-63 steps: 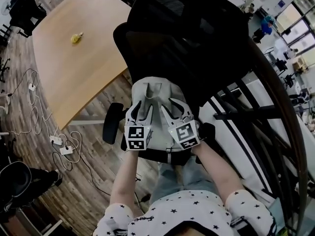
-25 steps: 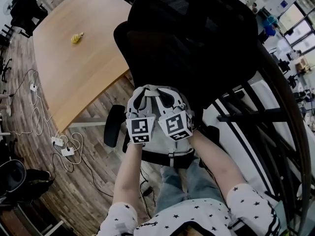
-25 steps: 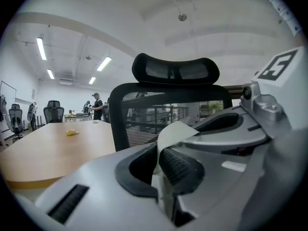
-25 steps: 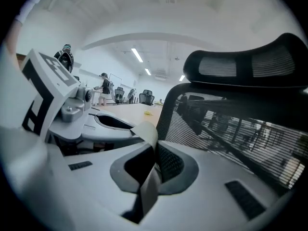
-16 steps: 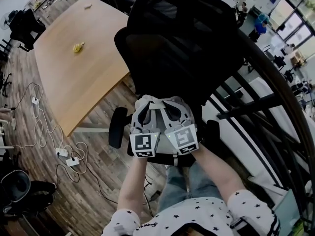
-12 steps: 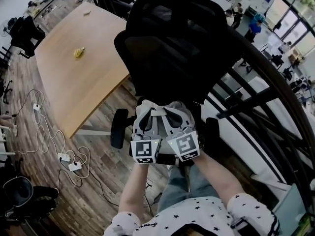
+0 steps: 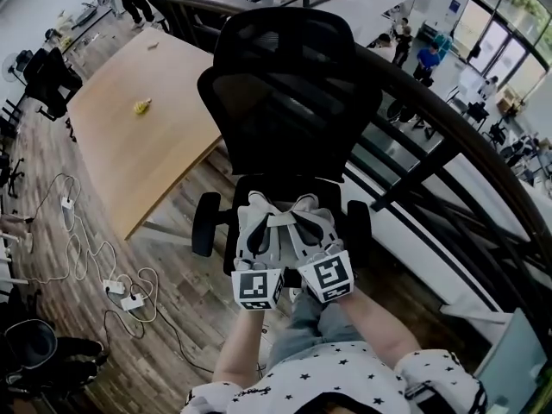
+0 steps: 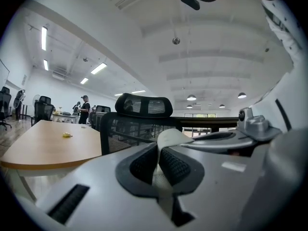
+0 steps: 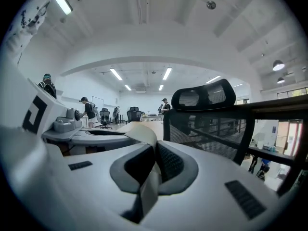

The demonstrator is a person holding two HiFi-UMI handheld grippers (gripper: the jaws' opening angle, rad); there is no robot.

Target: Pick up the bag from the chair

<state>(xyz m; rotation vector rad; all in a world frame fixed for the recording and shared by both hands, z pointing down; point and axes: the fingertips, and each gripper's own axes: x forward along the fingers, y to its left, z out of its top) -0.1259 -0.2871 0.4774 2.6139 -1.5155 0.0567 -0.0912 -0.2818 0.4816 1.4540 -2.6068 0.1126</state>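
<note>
In the head view both grippers are raised side by side in front of the black mesh office chair [image 7: 293, 93]. A pale grey strap of the bag [image 7: 285, 220] runs between them. My left gripper [image 7: 259, 205] is shut on one end of this strap [image 8: 169, 136]. My right gripper [image 7: 309, 205] is shut on the other end [image 9: 140, 134]. Grey fabric shows between the gripper bodies; the rest of the bag is hidden under them. The chair's seat [image 7: 285, 186] shows dark beyond the fingertips.
A wooden table [image 7: 138, 145] with a small yellow object [image 7: 141, 106] stands left of the chair. Cables and power strips [image 7: 86, 257] lie on the wood floor. A dark railing [image 7: 431, 136] runs behind and to the right. People stand far off.
Both grippers, shut on the strap, have come up and back from the seat toward the person. The grey bag that lay on the seat now hangs under them.
</note>
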